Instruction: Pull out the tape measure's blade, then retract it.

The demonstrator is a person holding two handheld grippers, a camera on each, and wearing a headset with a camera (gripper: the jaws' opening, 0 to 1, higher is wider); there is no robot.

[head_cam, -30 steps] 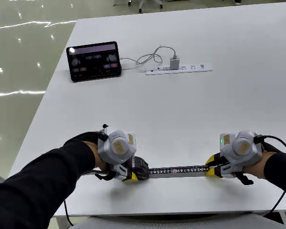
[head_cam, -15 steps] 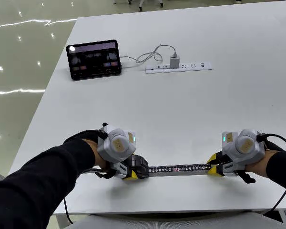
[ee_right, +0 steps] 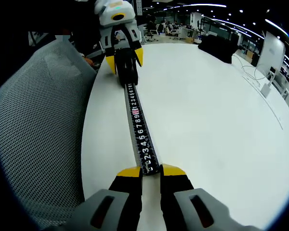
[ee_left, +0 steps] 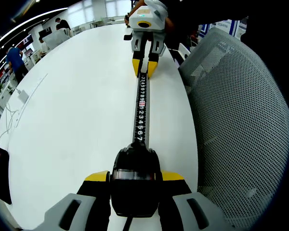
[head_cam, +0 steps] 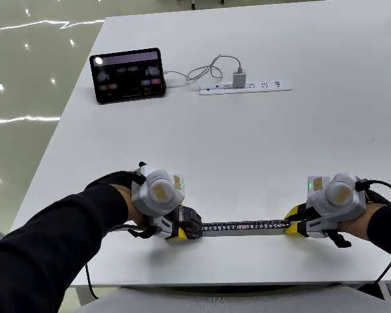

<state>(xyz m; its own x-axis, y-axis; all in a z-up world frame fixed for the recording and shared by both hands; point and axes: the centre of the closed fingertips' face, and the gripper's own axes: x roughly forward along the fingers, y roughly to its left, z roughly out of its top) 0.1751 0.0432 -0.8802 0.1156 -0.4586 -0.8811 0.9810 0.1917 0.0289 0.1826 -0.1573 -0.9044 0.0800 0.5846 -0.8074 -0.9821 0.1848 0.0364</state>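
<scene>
Blade [ee_left: 141, 115], black digits, one red mark

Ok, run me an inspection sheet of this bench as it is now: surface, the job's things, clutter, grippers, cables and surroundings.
Surface: white table, smooth, no spills seen.
Job's things: black tape measure near the front edge; its blade is pulled out, numbers up.
Clutter: tablet with its screen lit, and a power strip with a charger plugged in, at the far side.
Grippers: left gripper shut on the tape measure; right gripper shut on the blade's end.
Cables: white cable looped between charger and tablet; black cable at the right gripper.
Surroundings: mesh chair at the near edge; glossy floor to the left.
</scene>
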